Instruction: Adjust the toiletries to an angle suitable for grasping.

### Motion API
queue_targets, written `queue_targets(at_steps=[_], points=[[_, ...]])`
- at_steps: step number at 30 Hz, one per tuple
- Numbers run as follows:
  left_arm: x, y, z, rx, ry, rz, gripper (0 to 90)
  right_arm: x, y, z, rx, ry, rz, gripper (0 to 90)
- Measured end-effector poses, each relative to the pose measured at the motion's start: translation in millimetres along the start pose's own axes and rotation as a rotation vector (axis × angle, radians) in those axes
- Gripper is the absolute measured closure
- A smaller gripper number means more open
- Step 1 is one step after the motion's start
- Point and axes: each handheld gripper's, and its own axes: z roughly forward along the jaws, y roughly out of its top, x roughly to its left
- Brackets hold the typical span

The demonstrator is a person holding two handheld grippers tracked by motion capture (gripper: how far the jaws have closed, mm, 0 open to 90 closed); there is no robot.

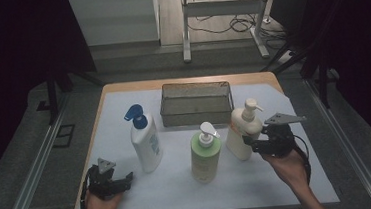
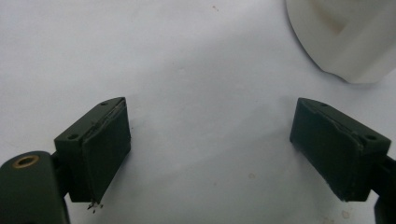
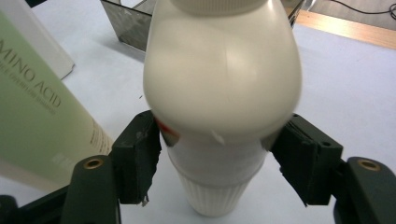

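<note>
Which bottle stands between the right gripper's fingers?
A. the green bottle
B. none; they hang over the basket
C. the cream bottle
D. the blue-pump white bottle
C: in the right gripper view the cream bottle sits between the right gripper fingers, with the green bottle off to one side; the high view shows that gripper at the cream bottle too, in front of the basket.

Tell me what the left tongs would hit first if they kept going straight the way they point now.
Probably the white bottle with the blue pump: the open left tongs point toward its base, with bare white sheet between. In the left gripper view the base sits off to one side, so they might slide past.
</note>
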Motion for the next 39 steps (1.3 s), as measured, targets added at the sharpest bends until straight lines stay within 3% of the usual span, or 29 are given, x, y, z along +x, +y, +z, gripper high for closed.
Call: queue_targets(at_steps=[16,27,39], points=[[0.1,0.1,0.0,0.001,0.0,0.0,12.2,5.1,14.4,23.2,0.011,-0.041,0.0,34.7],[0.0,0.1,0.1,0.0,-0.001,-0.004,12.2,5.6,15.2,21.6,0.021,-0.033,-0.02,37.0],[0.0,0.1,0.2,-0.001,0.0,-0.004,12.2,11.8,24.4,8.8,0.018,-0.001,-0.057,37.3]])
